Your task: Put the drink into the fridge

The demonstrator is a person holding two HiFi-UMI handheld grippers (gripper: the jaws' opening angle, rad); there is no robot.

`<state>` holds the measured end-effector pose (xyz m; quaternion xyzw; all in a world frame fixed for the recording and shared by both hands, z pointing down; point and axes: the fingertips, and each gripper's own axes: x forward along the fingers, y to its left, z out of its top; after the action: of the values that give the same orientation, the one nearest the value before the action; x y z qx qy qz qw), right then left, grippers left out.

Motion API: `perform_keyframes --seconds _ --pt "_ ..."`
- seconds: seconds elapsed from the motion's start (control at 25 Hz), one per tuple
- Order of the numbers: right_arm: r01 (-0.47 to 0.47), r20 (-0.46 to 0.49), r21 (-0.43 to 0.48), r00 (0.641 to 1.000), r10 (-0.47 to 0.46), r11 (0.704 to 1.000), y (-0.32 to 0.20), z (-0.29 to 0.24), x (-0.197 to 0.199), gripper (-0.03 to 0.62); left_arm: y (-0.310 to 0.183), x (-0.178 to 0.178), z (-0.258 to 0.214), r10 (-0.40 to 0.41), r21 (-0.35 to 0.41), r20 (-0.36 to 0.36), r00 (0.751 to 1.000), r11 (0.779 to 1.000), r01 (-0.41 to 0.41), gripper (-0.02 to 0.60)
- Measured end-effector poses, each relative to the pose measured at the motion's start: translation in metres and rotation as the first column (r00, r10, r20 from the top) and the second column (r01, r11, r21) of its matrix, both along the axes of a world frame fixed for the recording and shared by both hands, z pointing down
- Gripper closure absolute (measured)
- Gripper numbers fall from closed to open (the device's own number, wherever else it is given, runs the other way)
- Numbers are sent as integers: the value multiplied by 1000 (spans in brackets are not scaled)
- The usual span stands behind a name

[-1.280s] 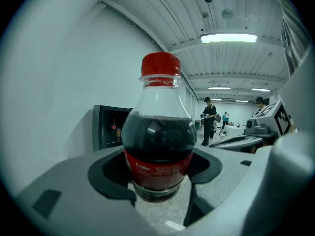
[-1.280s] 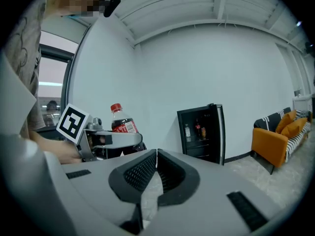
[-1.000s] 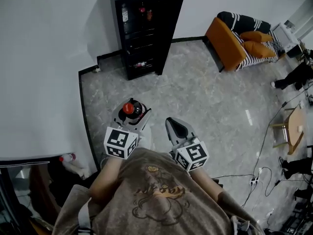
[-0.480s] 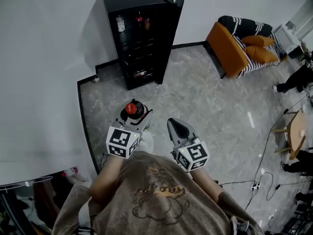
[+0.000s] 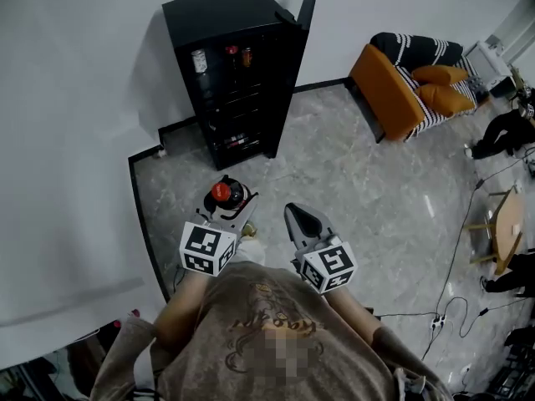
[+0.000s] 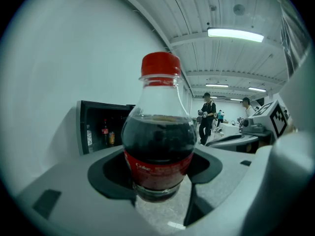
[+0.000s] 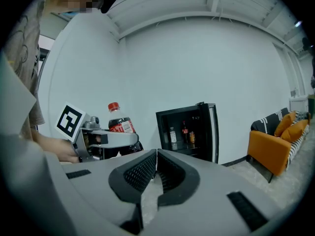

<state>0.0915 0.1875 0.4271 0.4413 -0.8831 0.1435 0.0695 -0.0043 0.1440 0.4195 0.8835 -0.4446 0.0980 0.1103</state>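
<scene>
With my left gripper (image 5: 227,205) clamped on the upright cola bottle (image 6: 158,146) and my right gripper (image 5: 303,221) closed on nothing, I judge I'm carrying it to the far open fridge (image 5: 238,73), where a free shelf comes next.

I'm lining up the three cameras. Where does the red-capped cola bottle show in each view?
Head view: dark cola bottle with a red cap, left of centre, in the left hand-held gripper.
Left gripper view: the bottle, dead centre between the jaws.
Right gripper view: the bottle, left of centre.
Shared landmark: the black fridge with its door open, beyond the bottle in all three.
</scene>
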Motion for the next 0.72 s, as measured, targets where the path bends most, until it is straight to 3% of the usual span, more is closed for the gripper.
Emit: perform_keyframes --seconds 0.72 --pt "-3 0 12 1000 3 1000 -128 -5 -30 572 -114 -17 7 47 -22 8 999 999 -47 272"
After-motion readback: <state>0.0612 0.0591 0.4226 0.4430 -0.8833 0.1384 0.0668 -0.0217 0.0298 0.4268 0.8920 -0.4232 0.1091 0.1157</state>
